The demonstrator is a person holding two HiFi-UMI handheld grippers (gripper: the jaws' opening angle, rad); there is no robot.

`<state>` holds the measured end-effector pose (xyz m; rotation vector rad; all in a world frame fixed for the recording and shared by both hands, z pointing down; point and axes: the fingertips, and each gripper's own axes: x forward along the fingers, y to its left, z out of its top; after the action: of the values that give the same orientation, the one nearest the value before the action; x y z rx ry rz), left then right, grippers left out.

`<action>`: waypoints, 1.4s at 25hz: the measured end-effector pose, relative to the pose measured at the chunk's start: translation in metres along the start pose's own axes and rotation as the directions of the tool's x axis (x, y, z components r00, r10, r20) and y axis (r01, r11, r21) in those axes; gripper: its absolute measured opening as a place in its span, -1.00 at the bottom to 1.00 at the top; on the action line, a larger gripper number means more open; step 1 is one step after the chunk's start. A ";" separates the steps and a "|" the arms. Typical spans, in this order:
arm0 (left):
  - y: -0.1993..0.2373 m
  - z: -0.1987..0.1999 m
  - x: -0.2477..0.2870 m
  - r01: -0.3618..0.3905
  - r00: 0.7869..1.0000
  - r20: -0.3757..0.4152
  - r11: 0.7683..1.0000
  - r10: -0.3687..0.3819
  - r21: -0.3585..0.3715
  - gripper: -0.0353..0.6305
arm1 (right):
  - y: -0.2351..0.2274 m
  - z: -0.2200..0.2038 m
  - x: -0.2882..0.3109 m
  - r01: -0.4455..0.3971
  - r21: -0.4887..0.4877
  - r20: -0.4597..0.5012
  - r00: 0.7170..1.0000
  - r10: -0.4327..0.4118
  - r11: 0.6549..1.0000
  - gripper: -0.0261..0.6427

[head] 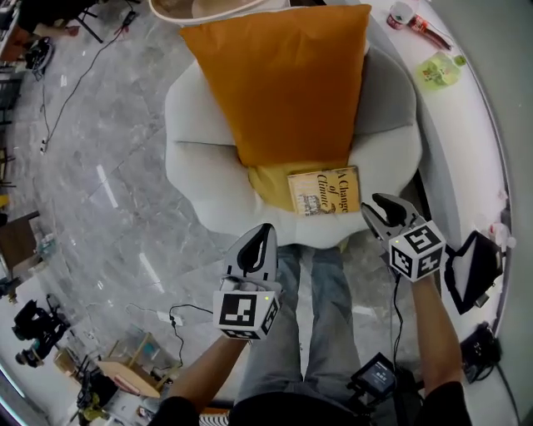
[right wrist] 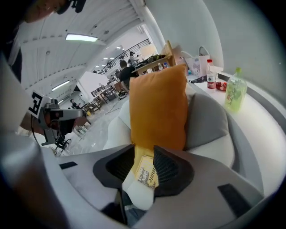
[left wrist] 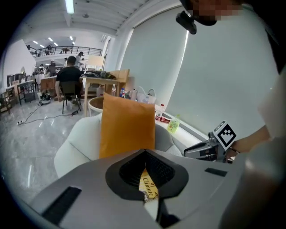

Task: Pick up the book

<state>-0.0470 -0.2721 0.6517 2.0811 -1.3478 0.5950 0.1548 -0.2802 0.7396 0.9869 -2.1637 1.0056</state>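
A yellow book [head: 325,190] lies flat at the front of a white armchair's seat [head: 200,158], just below an upright orange cushion [head: 279,83]. My left gripper [head: 260,237] hovers at the seat's front edge, left of the book and apart from it, its jaws shut with nothing between them. My right gripper [head: 379,204] sits just off the book's right edge with its jaws open. In the right gripper view the book [right wrist: 146,175] shows through the gap of the right gripper [right wrist: 144,150], untouched. In the left gripper view the book [left wrist: 148,188] lies beyond the closed tips of the left gripper [left wrist: 145,154].
A grey cushion [head: 387,100] leans behind the orange one. A white curved counter [head: 475,125] on the right carries a green bottle [head: 439,69] and a red item [head: 416,23]. The person's legs [head: 308,333] stand before the chair. Cables cross the marble floor [head: 100,166].
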 end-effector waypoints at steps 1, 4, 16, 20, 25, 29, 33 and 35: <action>0.004 -0.013 0.010 0.006 1.000 -0.017 1.000 -0.007 -0.020 -0.86 | -0.004 -0.008 0.009 -0.001 0.004 -0.010 1.000 0.001 1.000 -0.50; 0.008 -0.049 0.043 0.052 0.998 -0.037 0.997 -0.054 -0.056 -0.86 | -0.019 -0.037 0.032 0.000 0.031 -0.042 0.999 0.001 1.000 -0.46; 0.038 -0.171 0.123 0.078 0.979 -0.183 0.995 -0.087 -0.056 -0.41 | -0.060 -0.136 0.094 0.026 0.148 -0.126 0.992 -0.007 0.989 -0.32; 0.041 -0.199 0.142 0.087 0.974 -0.205 0.996 -0.092 -0.034 -0.40 | -0.077 -0.161 0.111 0.029 0.181 -0.125 0.992 -0.006 0.983 -0.28; 0.039 -0.226 0.158 0.085 0.967 -0.237 0.996 -0.091 -0.033 -0.40 | -0.099 -0.192 0.136 0.030 0.213 -0.128 0.992 -0.003 0.977 -0.25; 0.032 -0.243 0.174 0.089 0.963 -0.251 0.995 -0.098 -0.048 -0.40 | -0.112 -0.207 0.152 0.026 0.223 -0.132 0.991 0.004 0.974 -0.24; 0.027 -0.265 0.199 0.088 0.959 -0.267 0.995 -0.099 -0.052 -0.40 | -0.114 -0.210 0.164 0.001 0.230 -0.108 0.994 0.025 0.973 -0.24; 0.026 -0.274 0.211 0.092 0.955 -0.277 0.994 -0.105 -0.059 -0.40 | -0.117 -0.211 0.169 -0.003 0.241 -0.096 0.995 0.027 0.970 -0.22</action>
<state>-0.0037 -0.2330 0.9932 1.9297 -1.0810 0.7752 0.1864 -0.2279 1.0271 1.0076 -2.0041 1.3205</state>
